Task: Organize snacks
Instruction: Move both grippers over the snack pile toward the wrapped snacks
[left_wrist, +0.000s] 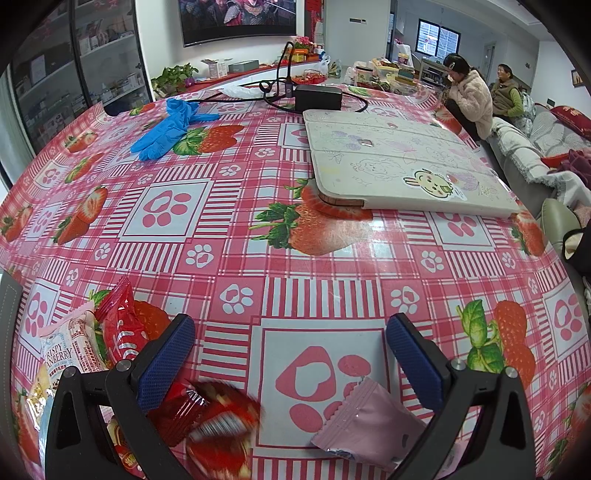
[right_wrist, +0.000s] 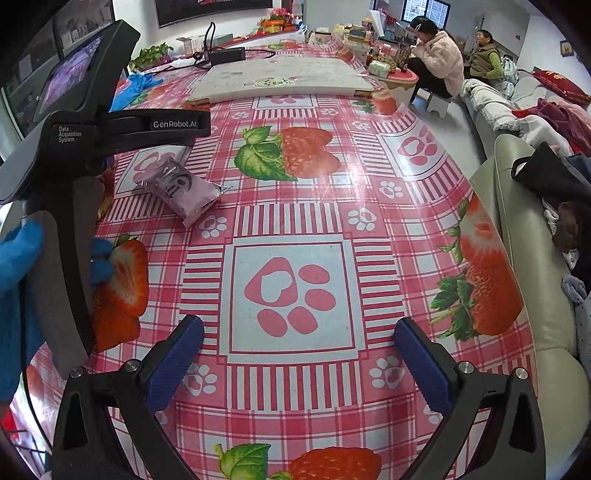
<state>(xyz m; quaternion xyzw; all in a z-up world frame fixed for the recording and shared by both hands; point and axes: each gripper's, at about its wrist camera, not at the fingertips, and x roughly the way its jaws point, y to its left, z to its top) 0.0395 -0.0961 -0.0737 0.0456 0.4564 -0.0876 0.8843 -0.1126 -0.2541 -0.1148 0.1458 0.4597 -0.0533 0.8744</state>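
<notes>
At the bottom of the left wrist view, the left gripper (left_wrist: 291, 362) stands wide open and holds nothing. A small pale pink foil snack sachet (left_wrist: 369, 424) lies flat between its blue pads, lower right of centre, on the pink strawberry-print plastic tablecloth (left_wrist: 258, 229). A blurred red foil packet (left_wrist: 218, 424) sits at lower left, below a red-and-white heap of packets (left_wrist: 92, 343). The sachet looks light, soft and crinkly, likely slippery; pinching across its puffed middle seems safest. The right gripper (right_wrist: 299, 354) is also spread wide and empty.
</notes>
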